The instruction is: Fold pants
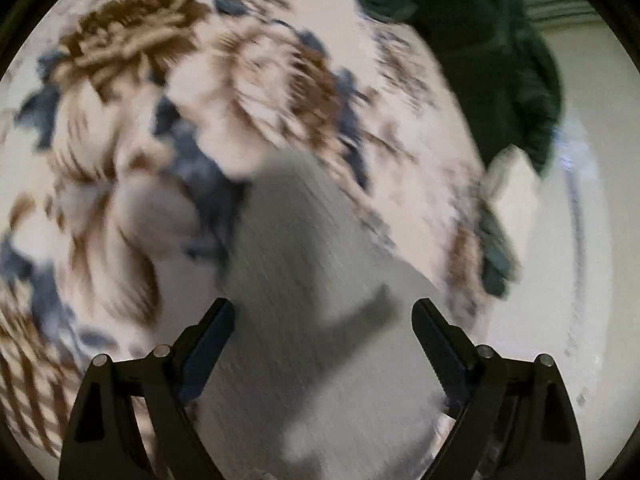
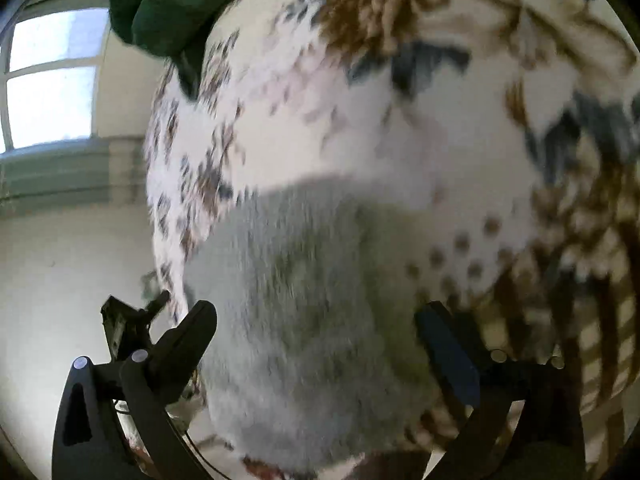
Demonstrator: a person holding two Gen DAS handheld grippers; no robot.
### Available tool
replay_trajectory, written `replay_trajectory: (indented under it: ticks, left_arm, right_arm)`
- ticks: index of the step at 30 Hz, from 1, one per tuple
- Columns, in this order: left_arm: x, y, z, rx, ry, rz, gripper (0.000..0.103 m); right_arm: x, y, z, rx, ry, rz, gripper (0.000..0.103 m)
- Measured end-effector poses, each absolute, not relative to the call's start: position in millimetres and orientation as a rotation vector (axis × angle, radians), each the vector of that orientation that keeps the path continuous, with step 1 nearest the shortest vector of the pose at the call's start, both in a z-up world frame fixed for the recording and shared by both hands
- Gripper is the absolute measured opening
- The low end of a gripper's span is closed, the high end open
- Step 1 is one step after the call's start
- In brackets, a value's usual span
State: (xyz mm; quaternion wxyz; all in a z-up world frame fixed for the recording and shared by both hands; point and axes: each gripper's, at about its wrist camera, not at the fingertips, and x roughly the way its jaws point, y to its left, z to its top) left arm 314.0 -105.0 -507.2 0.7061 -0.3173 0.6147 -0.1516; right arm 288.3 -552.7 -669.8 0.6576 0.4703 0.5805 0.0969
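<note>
Grey pants [image 1: 304, 300] lie on a floral blanket [image 1: 132, 92] patterned in brown and blue, both wrist views smeared by motion blur. The left gripper [image 1: 323, 322] hangs over the grey cloth with its jaws spread wide, nothing held between them. A dark green garment [image 1: 492, 52] sits at the blanket's far right edge in that view. Seen from the right wrist, the right gripper [image 2: 316, 322] also gapes wide above the pants [image 2: 304, 300], clasping nothing, a window [image 2: 52, 80] bright at far left.
</note>
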Motion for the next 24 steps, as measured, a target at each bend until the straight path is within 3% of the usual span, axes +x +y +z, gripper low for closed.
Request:
replay_trajectory:
  ticks: [5,14,15,16,18,19,24]
  left_arm:
    - [283.1,-110.4,-529.6,-0.657,1.41,-0.392,0.091]
    - [263.8,-86.8,-574.9,-0.848,1.475,-0.401,0.09]
    - [261.5,-88.1,-571.4,-0.855,1.457,-0.424,0.075]
    - [260.2,-90.3,-564.8,-0.846,1.436,-0.441,0.067]
    - [257.6,-90.3,-551.1,-0.843,1.401,-0.467,0.049]
    - [257.1,-88.6,-546.3,-0.853,1.387,-0.473,0.047]
    - [264.2,-77.7,-516.4,-0.905,1.32,-0.516,0.042]
  right_arm:
    - [258.9,-528.6,-726.1,1.18,1.477,0.277,0.103]
    - [268.1,-500.7,-748.1,1.27,1.419,0.363,0.102]
    - [270.1,-496.3,-743.4,1.244,1.414,0.38,0.083]
    - [271.9,-491.4,-737.4,1.21,1.413,0.392,0.056]
    - [274.2,-484.1,-727.8,1.159,1.418,0.389,0.047]
    - [275.1,-482.1,-722.7,1.144,1.41,0.387,0.042]
    - [287.3,-472.6,-682.1,1.103,1.333,0.405,0.037]
